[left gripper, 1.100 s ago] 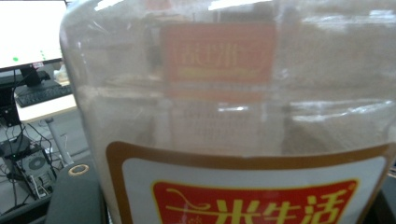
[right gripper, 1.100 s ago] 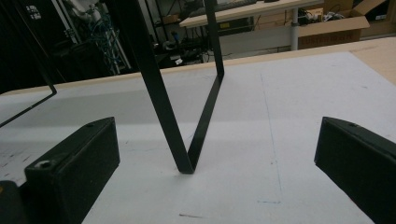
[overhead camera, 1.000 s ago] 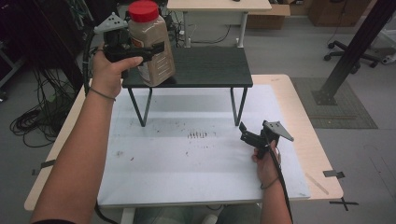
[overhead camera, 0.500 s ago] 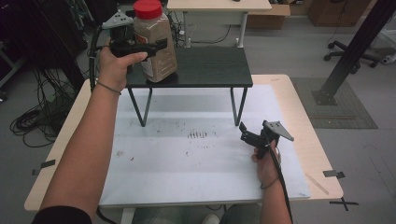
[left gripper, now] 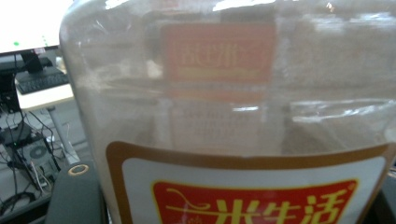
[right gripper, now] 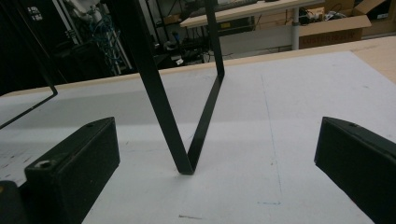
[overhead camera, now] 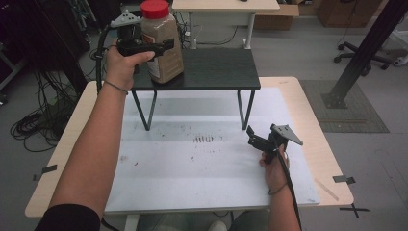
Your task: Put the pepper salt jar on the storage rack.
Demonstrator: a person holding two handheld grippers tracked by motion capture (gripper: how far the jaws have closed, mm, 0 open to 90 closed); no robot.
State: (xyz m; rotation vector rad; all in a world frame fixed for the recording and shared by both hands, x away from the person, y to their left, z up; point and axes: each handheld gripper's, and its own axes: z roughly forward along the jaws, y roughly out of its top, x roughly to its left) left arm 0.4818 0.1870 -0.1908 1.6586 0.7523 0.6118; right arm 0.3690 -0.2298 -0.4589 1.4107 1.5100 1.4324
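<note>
High view: I look forward and down from above my side of the table (overhead camera: 308, 120), taking in the whole white mat (overhead camera: 207, 163) and the black stand (overhead camera: 216, 70).
Left gripper view: my camera faces the jar (left gripper: 243, 121) at very close range; its wall and label span nearly the whole width.
Right gripper view: I look low across the white mat (right gripper: 261, 140), between two wide-apart jaws, toward a V-shaped stand leg (right gripper: 187, 116).
Shared, high and left: the jar (overhead camera: 161, 43) on the stand.
Shared, high and right: the mat and the stand leg (overhead camera: 245, 108).
</note>
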